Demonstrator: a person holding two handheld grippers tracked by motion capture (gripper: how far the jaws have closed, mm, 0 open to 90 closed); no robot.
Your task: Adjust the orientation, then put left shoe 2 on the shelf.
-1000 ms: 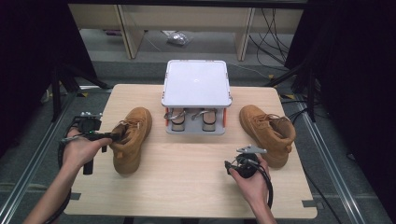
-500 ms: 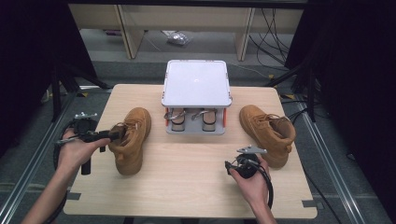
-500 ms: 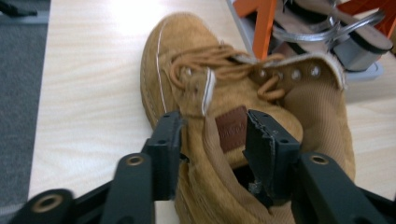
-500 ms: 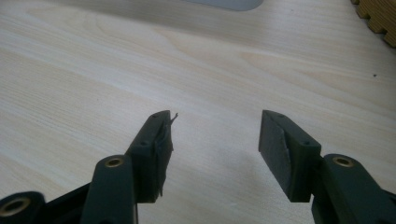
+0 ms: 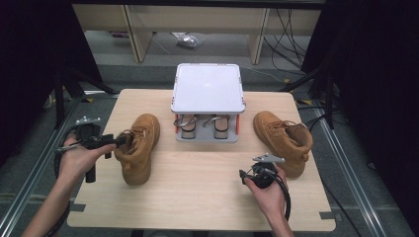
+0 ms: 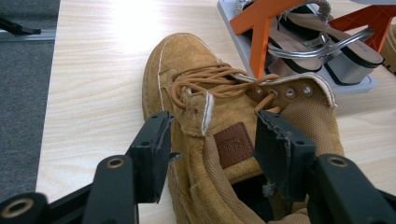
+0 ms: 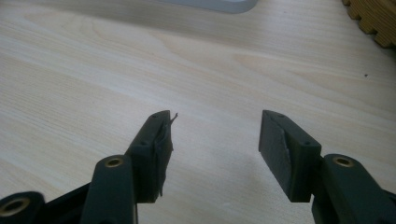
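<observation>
left boot near-left on the table | your left gripper fingers have just been opening, wide astride its tongue, not pressing; right gripper fingers apart, empty | likely soft suede (collar yields); grip the stiffer heel collar

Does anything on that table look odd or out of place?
Slightly: the two tan boots are split up. The left boot and the right boot stand on opposite sides of the small shoe rack. Nothing looks spilled or damaged.
</observation>
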